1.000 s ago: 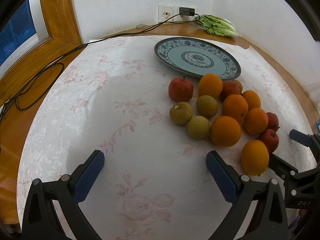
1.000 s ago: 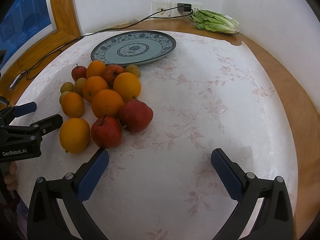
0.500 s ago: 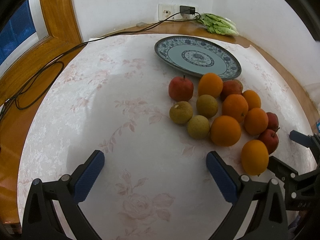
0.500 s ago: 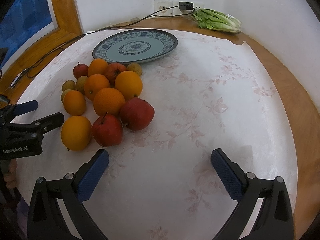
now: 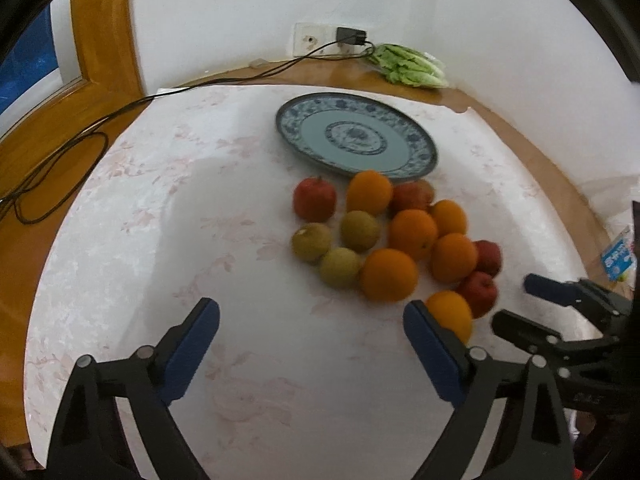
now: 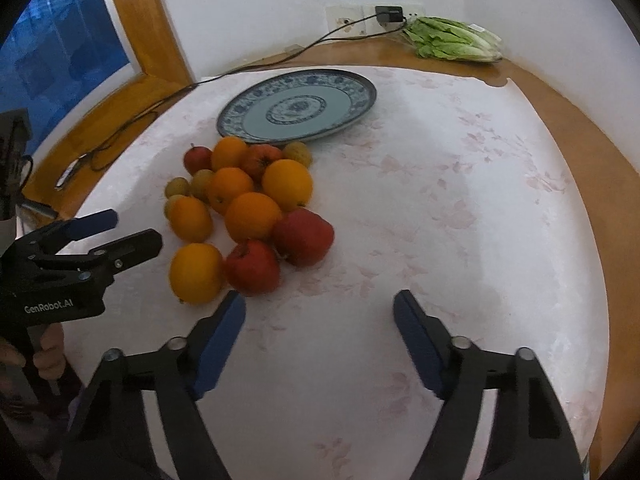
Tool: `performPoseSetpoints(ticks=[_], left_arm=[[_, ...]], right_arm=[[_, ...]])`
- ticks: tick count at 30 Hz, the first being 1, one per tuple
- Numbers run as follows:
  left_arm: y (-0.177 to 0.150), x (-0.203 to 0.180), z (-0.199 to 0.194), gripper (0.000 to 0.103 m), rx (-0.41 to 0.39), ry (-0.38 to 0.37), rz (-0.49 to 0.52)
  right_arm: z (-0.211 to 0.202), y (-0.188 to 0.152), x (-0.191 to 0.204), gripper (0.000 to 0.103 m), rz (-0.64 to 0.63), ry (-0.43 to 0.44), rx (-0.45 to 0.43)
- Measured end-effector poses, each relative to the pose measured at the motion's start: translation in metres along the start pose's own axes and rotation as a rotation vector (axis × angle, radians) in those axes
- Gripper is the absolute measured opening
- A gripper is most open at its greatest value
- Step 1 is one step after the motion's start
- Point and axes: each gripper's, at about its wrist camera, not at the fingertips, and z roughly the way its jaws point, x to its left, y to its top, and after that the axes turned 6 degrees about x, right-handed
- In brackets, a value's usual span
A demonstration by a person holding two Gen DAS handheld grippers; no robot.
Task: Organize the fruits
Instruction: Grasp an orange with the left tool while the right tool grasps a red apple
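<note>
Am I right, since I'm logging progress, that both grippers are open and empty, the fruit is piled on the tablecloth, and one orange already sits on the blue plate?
Not quite: the blue plate is bare in the right wrist view; no orange sits on it. The rest holds: the left gripper and right gripper are open and empty, and the fruit is piled on the tablecloth.

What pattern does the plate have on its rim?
The plate has a blue-and-white floral rim around a pale blue centre; it shows best in the right wrist view.

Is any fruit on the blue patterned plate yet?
No. The blue patterned plate is bare, and all the oranges, apples and pears sit in a cluster on the tablecloth in front of it.
</note>
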Motion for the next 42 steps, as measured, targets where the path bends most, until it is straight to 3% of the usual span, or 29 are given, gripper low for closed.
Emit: performPoseSetpoints(ticks=[4,15,24,27,36,42], left_arm=[[-0.002,-0.009,-0.010,0.092,0.001,-0.054,0.010],[-0.005,-0.045,-0.002,0.084,0.032,-0.085,0.096],[-0.006,-0.056,0.017,0.056,0.078,-0.112,0.115],[-0.006,-0.055,0.015,0.037,0.070,-0.124,0.114],[-0.009,-0.045,0.006,0.036,0.049,-0.123,0.106],[-0.009,-0.034,0.000,0.036,0.030,-0.097,0.088]], right_arm=[[-0.003,-0.001,0.003,0.065,-0.021,0.018,-0.004],[-0.012,-0.006,-0.005,0.064,-0.016,-0.004,-0.018],[-0.012,-0.009,-0.014,0.063,0.007,0.008,-0.010],[-0.011,-0.009,-0.014,0.063,0.007,0.016,-0.006],[-0.008,-0.009,-0.002,0.063,-0.004,0.053,0.000],[-0.005,-0.005,0.009,0.056,-0.016,0.067,0.004]])
